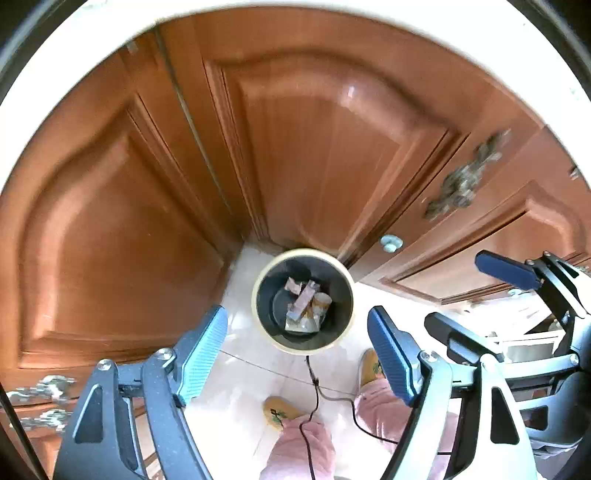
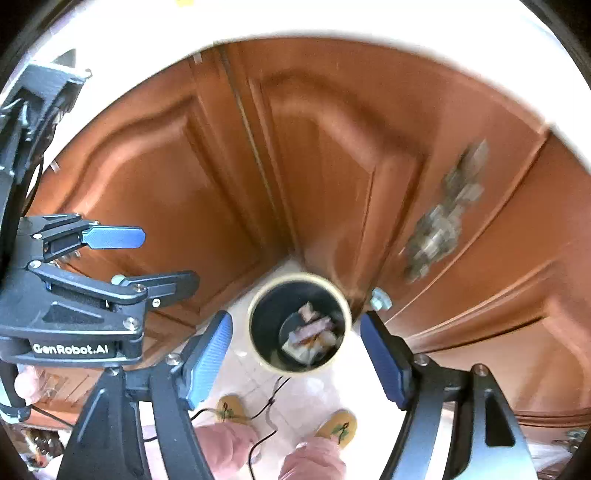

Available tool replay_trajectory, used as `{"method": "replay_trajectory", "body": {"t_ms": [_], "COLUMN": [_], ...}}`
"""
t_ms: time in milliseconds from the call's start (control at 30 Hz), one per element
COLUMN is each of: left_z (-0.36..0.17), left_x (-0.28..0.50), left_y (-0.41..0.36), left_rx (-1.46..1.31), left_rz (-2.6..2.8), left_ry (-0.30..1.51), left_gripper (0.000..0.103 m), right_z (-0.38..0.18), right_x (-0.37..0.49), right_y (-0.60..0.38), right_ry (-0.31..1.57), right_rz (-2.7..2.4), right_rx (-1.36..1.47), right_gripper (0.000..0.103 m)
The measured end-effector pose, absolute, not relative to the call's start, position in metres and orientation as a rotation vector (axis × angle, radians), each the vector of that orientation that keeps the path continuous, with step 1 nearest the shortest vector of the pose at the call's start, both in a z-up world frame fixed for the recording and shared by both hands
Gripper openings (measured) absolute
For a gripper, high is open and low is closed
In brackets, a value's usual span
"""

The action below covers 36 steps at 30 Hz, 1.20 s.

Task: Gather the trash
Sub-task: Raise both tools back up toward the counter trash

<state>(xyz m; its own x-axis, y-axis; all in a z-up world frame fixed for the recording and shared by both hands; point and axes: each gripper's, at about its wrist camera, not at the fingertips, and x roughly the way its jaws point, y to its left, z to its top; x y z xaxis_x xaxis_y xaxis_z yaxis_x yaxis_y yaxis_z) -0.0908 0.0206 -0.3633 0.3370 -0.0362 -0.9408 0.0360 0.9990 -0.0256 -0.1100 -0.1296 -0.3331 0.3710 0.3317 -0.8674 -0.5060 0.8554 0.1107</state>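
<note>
A round trash bin (image 1: 341, 334) with a cream rim and dark inside stands on the pale floor below both grippers; it also shows in the right wrist view (image 2: 258, 350). Crumpled paper and wrapper trash (image 1: 304, 304) lies at its bottom, also seen in the right wrist view (image 2: 312, 334). My left gripper (image 1: 297, 349) is open and empty, high above the bin. My right gripper (image 2: 295, 349) is open and empty, also above it. The right gripper shows in the left wrist view (image 1: 469, 291); the left one shows in the right wrist view (image 2: 166, 258).
Brown wooden cabinet doors (image 1: 314, 147) with an ornate metal handle (image 1: 465, 177) stand behind the bin. A white countertop edge (image 2: 332, 26) runs above. The person's slippered feet (image 2: 334, 428), pink trousers and a black cable (image 1: 314, 376) are on the floor in front of the bin.
</note>
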Motion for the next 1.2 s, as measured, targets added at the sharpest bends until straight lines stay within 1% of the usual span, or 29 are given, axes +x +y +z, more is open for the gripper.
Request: {"method": "replay_trajectory", "body": {"t_ms": [333, 467, 533, 600, 767, 867, 967, 1200], "left_z": [-0.242, -0.196, -0.176, -0.155, -0.109, -0.086, -0.064, -0.027], "left_x": [-0.107, -0.117, -0.119, -0.122, -0.124, -0.125, -0.12, -0.094], "left_y": [0.025, 0.023, 0.024, 0.022, 0.018, 0.014, 0.013, 0.003], "left_rx": [0.013, 0.037, 0.05, 0.067, 0.131, 0.157, 0.157, 0.171], "left_rz": [-0.075, -0.094, -0.107, -0.113, -0.148, -0.178, -0.209, -0.274], "left_ry": [1.118, 1.056, 1.023, 0.985, 0.869, 0.809, 0.756, 0.688], "left_gripper": [0.077, 0.077, 0.078, 0.082, 0.083, 0.084, 0.088, 0.088], "right_z": [-0.213, -0.175, -0.154, -0.135, -0.085, -0.062, -0.044, -0.018], "right_x": [-0.128, -0.134, -0.136, -0.141, -0.154, -0.157, -0.158, -0.152], "right_y": [-0.136, -0.142, -0.144, -0.145, -0.148, -0.153, -0.157, -0.166], "right_ry": [0.967, 0.933, 0.891, 0.848, 0.741, 0.698, 0.664, 0.655], "right_rz": [0.486, 0.455, 0.436, 0.423, 0.365, 0.336, 0.3, 0.232], "right_rx": [-0.169, -0.126, -0.108, -0.103, -0.089, -0.056, -0.028, -0.054], "right_gripper": [0.072, 0.072, 0.072, 0.072, 0.072, 0.072, 0.072, 0.072]}}
